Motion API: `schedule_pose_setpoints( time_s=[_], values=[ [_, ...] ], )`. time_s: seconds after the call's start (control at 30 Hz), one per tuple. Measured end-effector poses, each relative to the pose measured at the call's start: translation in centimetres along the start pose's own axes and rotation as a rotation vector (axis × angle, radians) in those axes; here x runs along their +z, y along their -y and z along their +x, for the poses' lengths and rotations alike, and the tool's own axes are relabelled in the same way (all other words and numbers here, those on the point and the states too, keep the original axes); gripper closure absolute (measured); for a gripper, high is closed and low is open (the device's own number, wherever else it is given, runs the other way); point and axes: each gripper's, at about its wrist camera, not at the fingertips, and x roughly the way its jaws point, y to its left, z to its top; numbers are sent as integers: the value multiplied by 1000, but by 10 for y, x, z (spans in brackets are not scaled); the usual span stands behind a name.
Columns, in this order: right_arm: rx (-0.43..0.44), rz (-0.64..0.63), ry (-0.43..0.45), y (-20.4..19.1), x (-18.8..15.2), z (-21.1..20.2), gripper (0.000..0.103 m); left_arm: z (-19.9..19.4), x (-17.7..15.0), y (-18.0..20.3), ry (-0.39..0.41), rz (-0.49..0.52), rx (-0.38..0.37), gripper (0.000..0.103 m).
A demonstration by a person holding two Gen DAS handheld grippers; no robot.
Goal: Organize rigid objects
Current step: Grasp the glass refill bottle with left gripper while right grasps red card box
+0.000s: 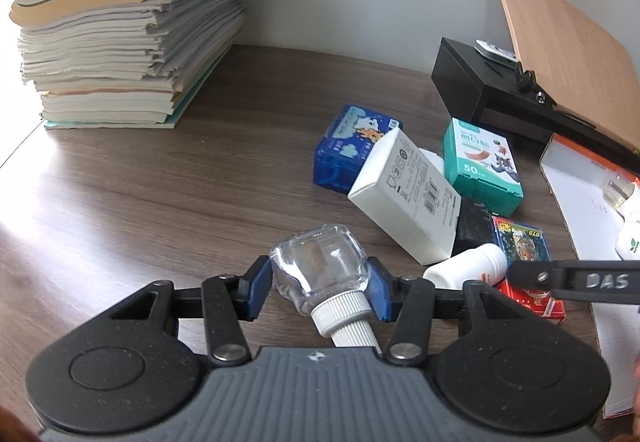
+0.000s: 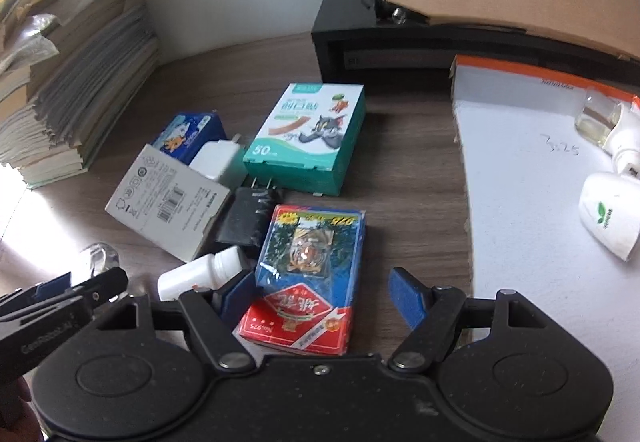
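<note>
Left wrist view: the desk (image 1: pixel 160 182) spreads ahead of the left tongs (image 1: pixel 318 288), which are clenched on a glass bottle (image 1: pixel 320 262) (white cap toward the camera). Right tongs (image 2: pixel 324 298) gape wide around a card pack (image 2: pixel 308 274), with a white pill bottle (image 2: pixel 200 272) just left of them.

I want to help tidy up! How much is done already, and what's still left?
Done: two white bottles lie in the white box lid. In hand: the left gripper is shut on a clear glass bottle, and the right gripper is open around the playing card pack. Left: the green box, blue box, white carton, chargers and small white bottle.
</note>
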Motion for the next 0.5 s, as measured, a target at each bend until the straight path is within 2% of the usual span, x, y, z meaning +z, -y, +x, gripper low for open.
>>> schedule_pose_setpoints(
  time_s=[0.17,0.3,0.37,0.4,0.5],
  values=[
    [-42,-45,-12,-11,0,12,11,-2,2,-1,4,-9,-8,52],
    [-101,-91,26,-17,0,18,11,-4,2,2,4,-12,-15,52],
    [-92,-122,64,-18,-1,16,32,-5,2,4,4,-13,-20,52],
    [-111,-133,64,-19,0,15,32,-6,2,6,6,-11,-19,52],
    [-84,-125,78,-13,2,8,32,-10,3,10,13,-14,-24,52]
  ],
)
